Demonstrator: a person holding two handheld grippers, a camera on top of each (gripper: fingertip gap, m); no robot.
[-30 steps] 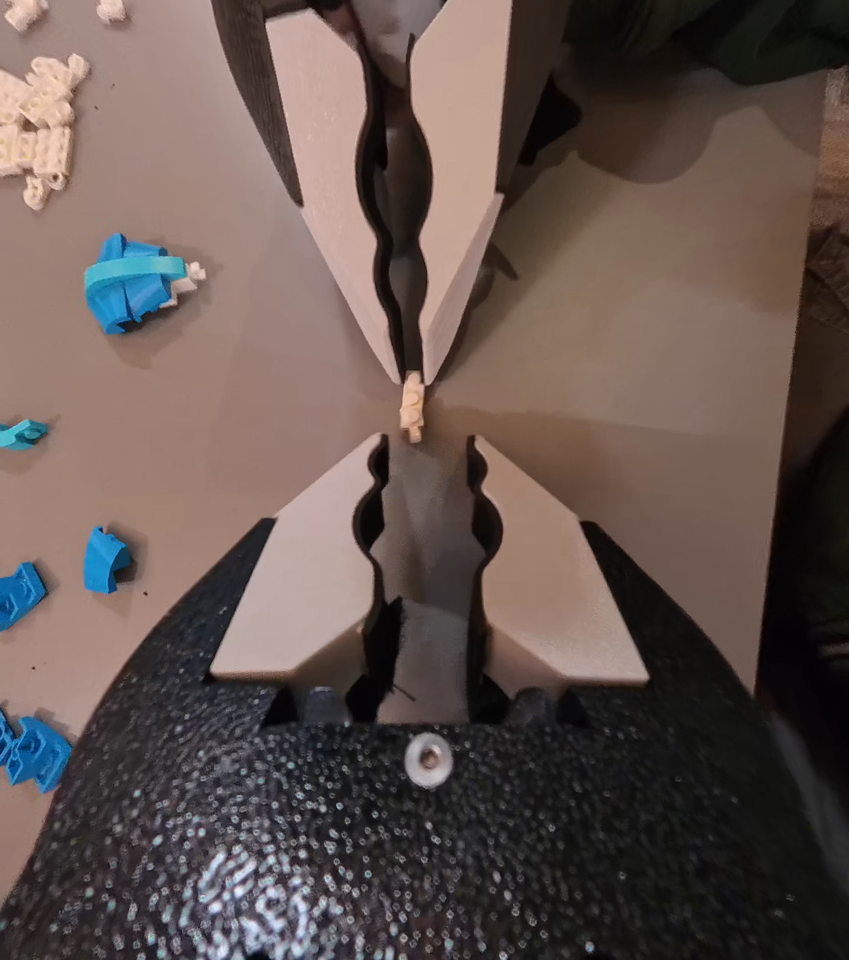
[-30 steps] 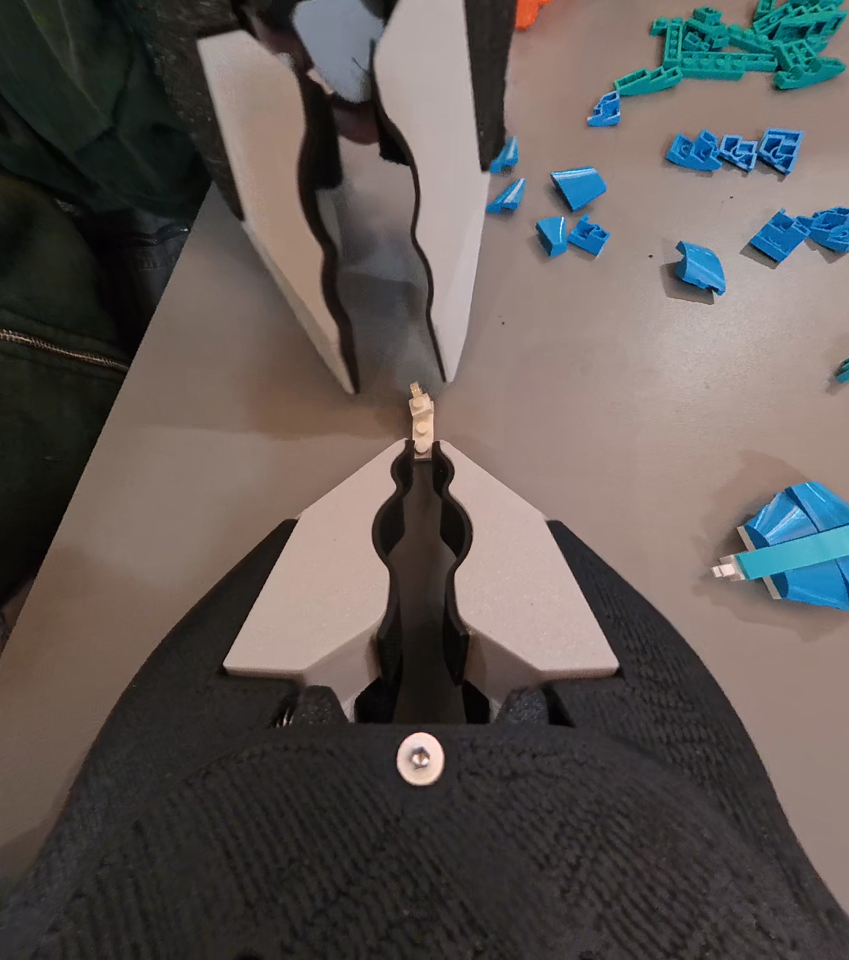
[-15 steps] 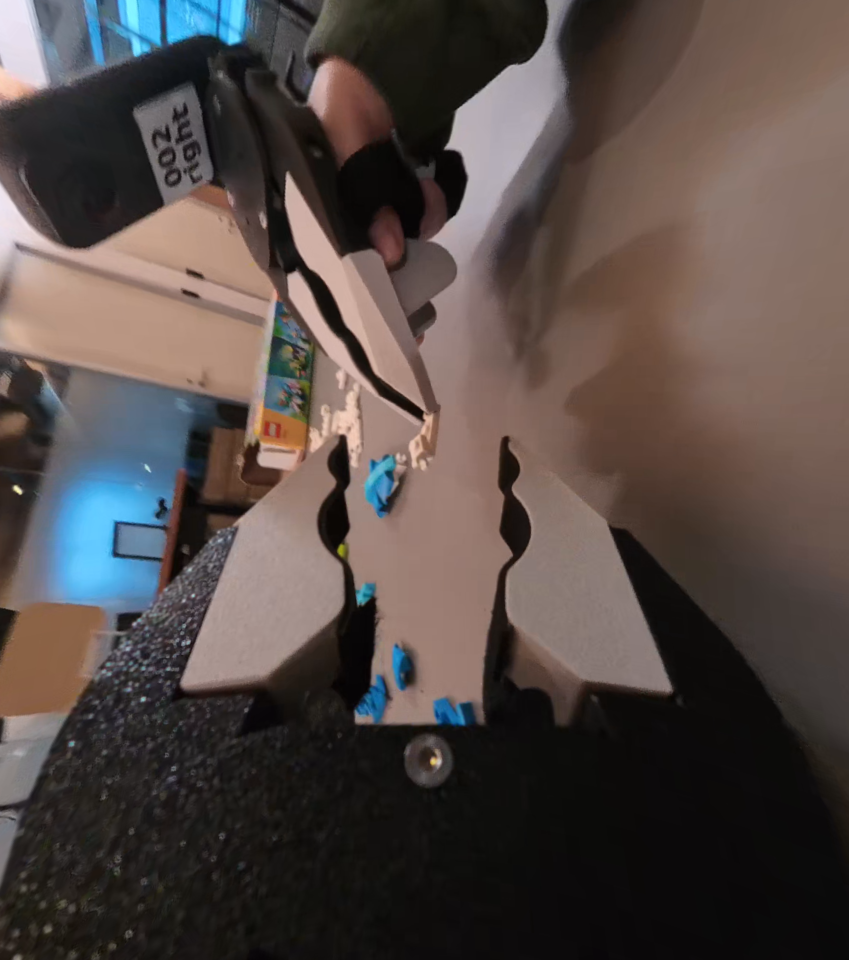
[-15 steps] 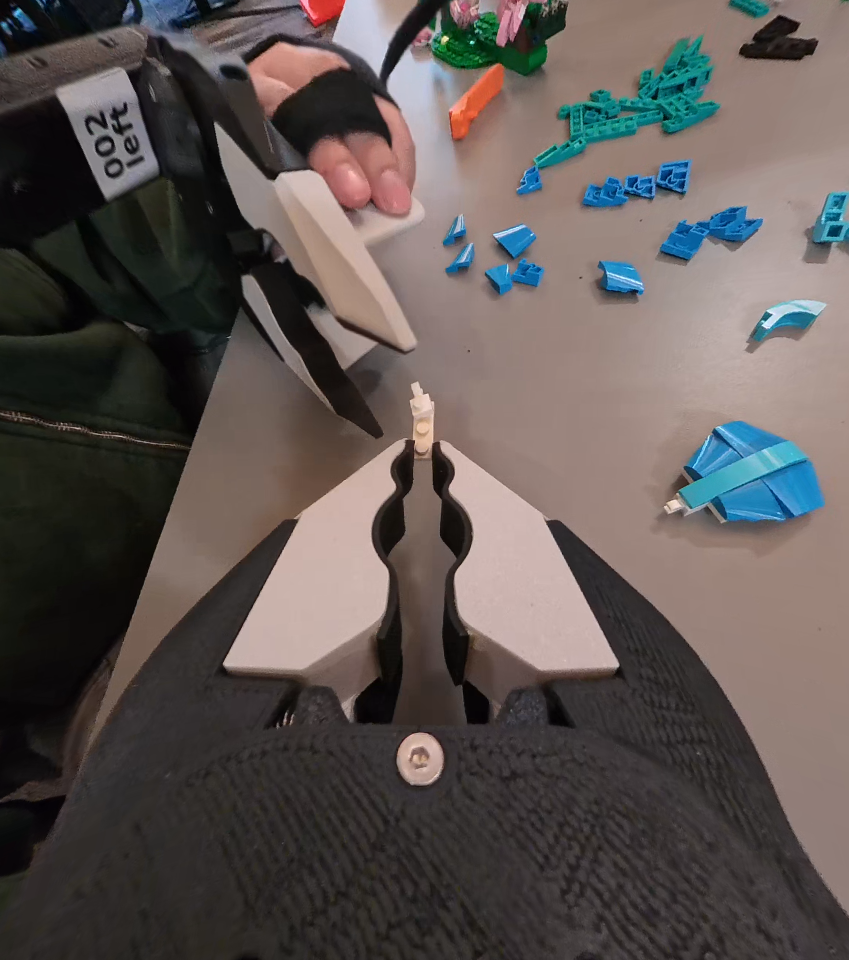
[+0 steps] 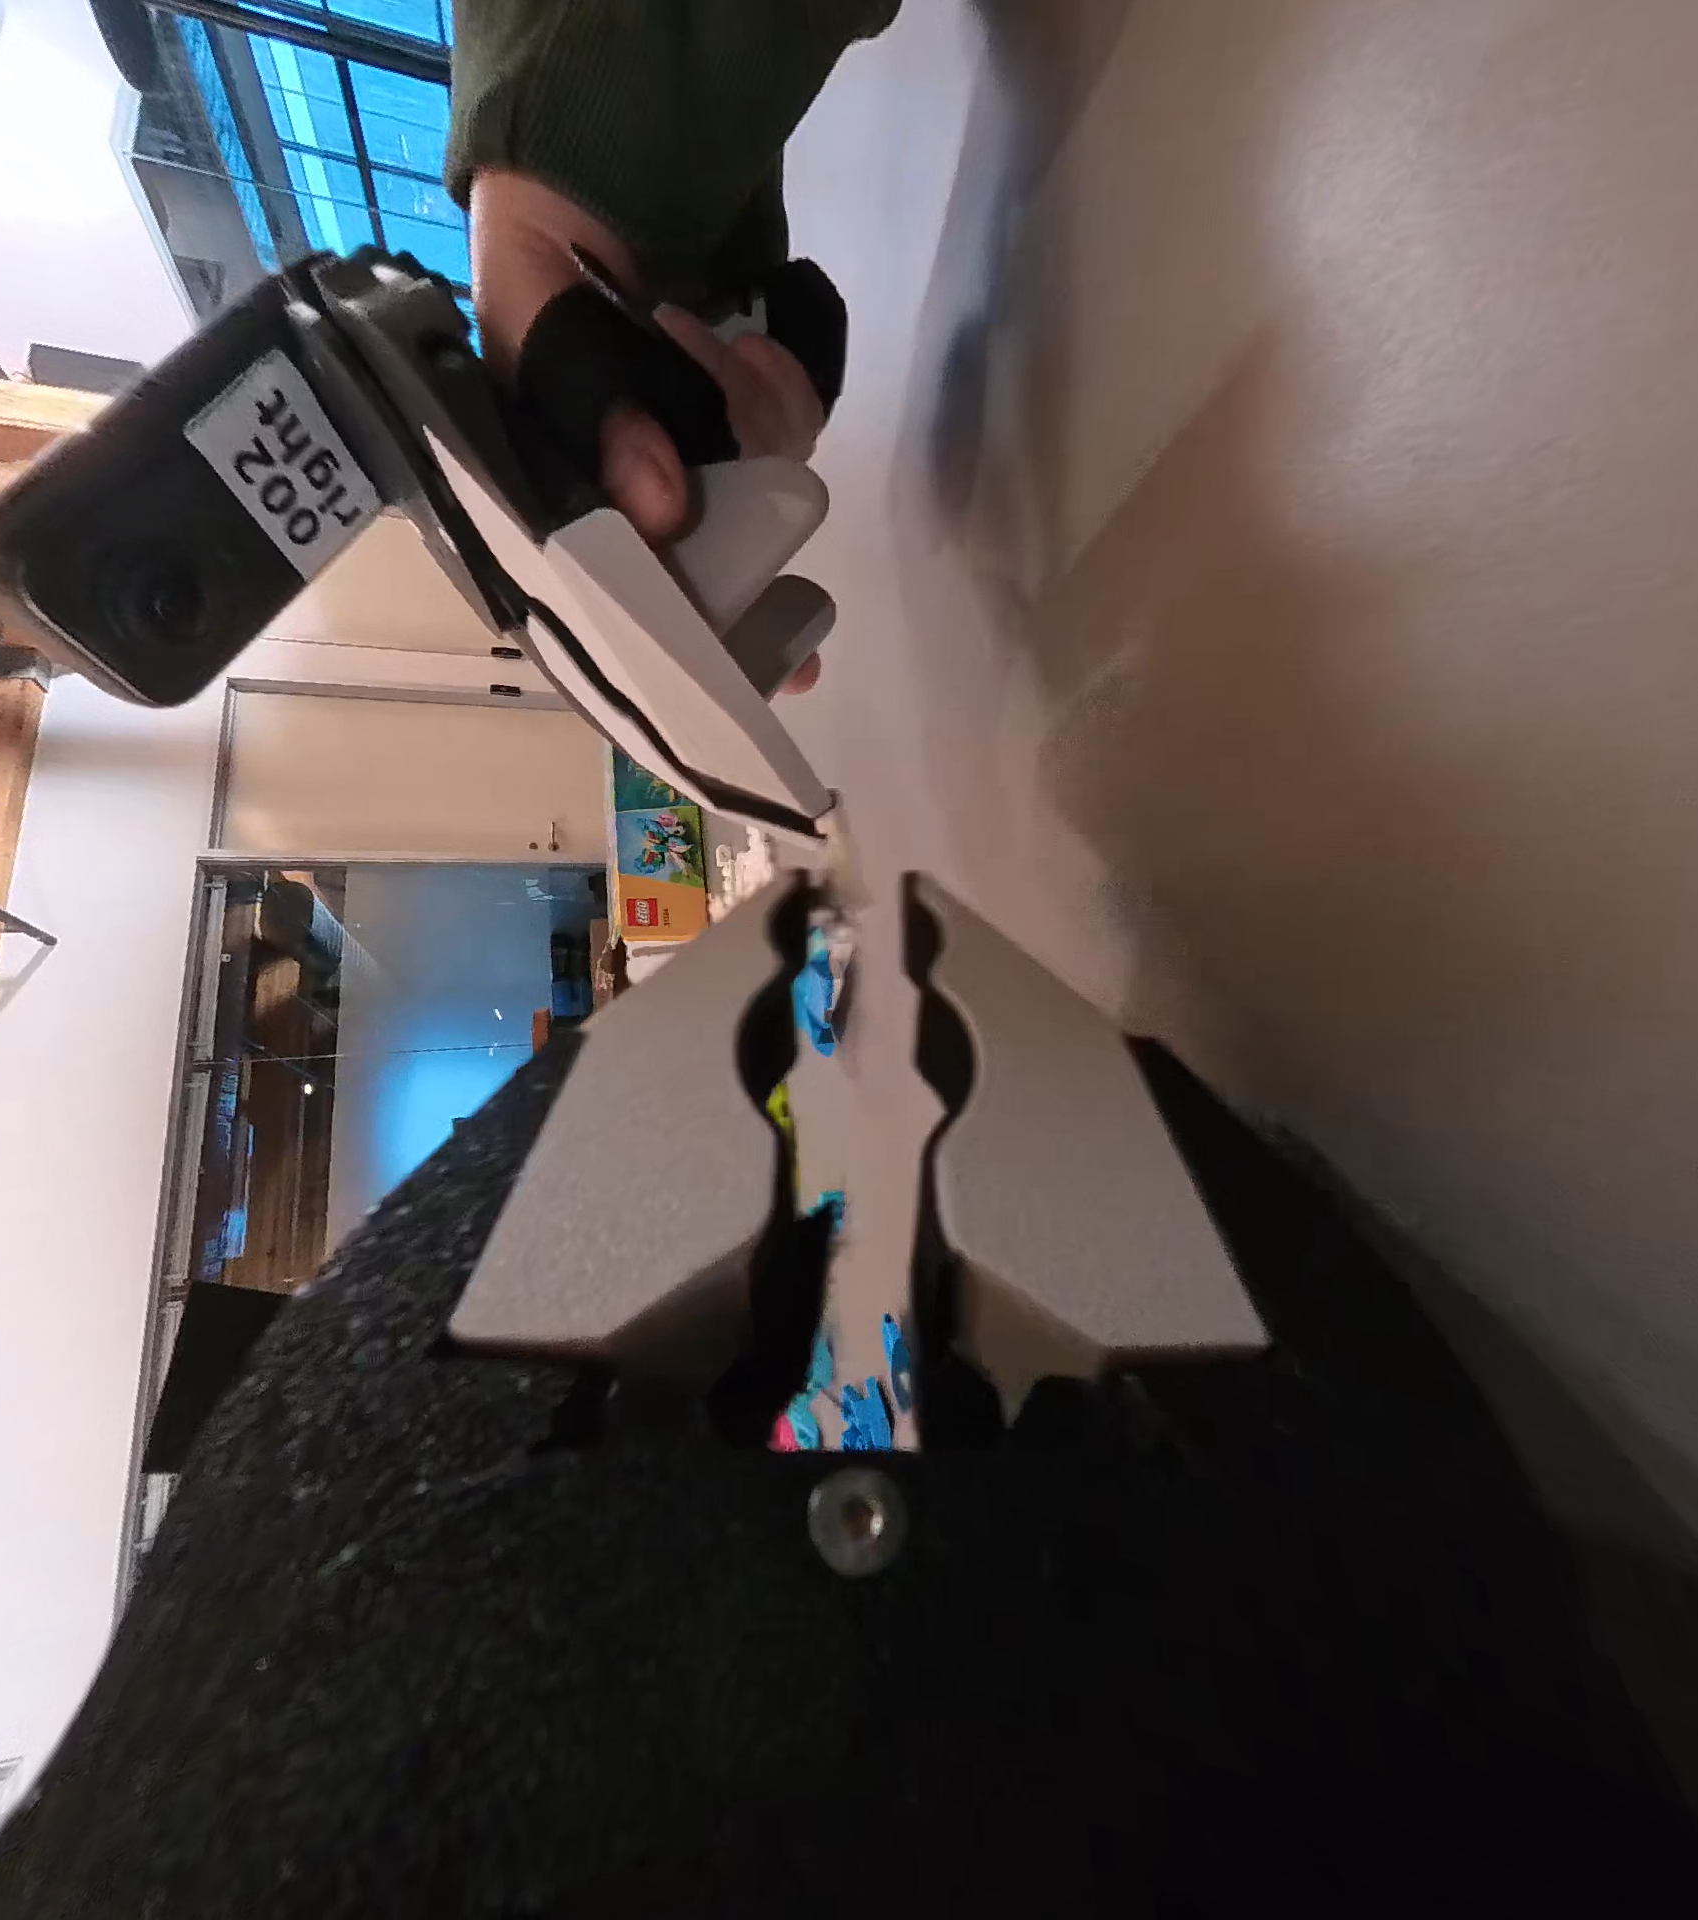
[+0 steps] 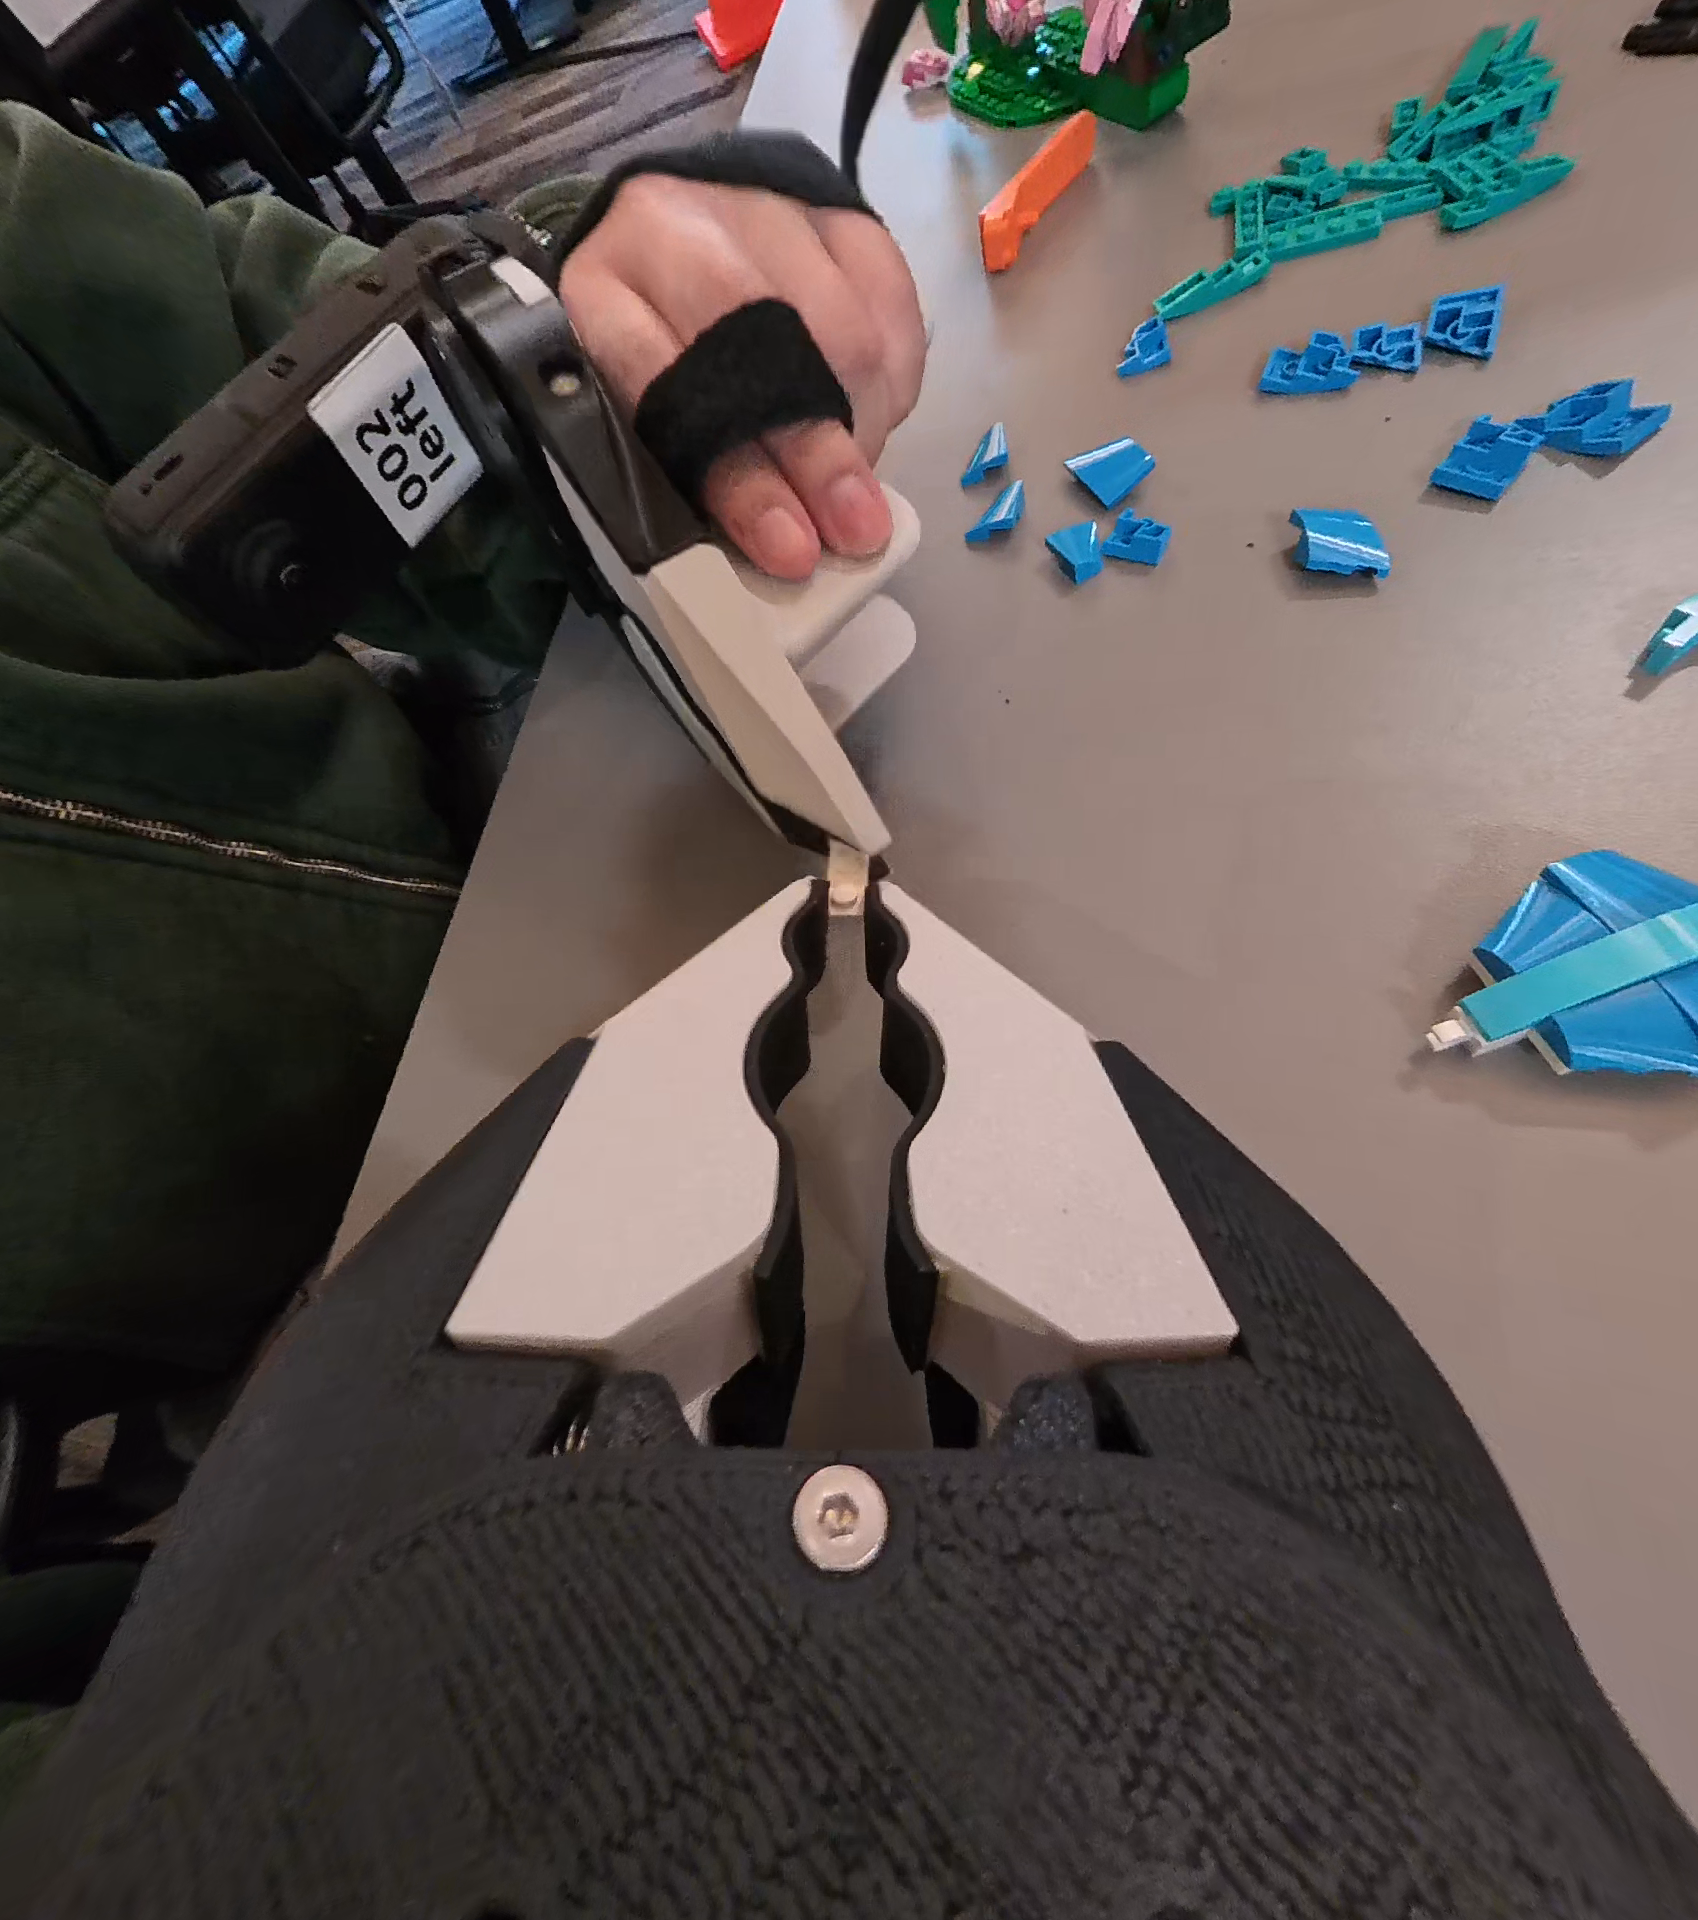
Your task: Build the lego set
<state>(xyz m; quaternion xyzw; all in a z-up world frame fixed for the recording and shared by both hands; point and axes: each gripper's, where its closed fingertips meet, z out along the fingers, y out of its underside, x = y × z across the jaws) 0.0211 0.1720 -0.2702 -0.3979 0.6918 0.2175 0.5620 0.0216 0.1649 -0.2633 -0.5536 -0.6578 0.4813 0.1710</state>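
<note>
Sleeve of dark green [image 6: 149,883] fills the left of the right wrist view. Just right of it, the left gripper [image 6: 850,847] slants down from a hand [image 6: 772,343], its fingers nearly together over the far end of a small white brick piece [image 6: 845,883]; whether they press it I cannot tell. The right gripper [image 6: 847,902] pinches the piece's near end, long axis pointing away above the grey table [image 6: 1240,831]. Farther right lies a blue brick assembly [image 6: 1645,966].

Counter [image 6: 1240,831]: matt grey, smooth. Loose bricks [image 6: 1115,468], upper right: glossy blue plastic. Small piece [image 6: 845,883] at centre: off-white plastic, studded. Right claw [image 6: 845,896] fingers: matt pale-grey plastic, black rubbery pads. Sleeve [image 6: 149,935], left: dark green cloth, metal zip.
</note>
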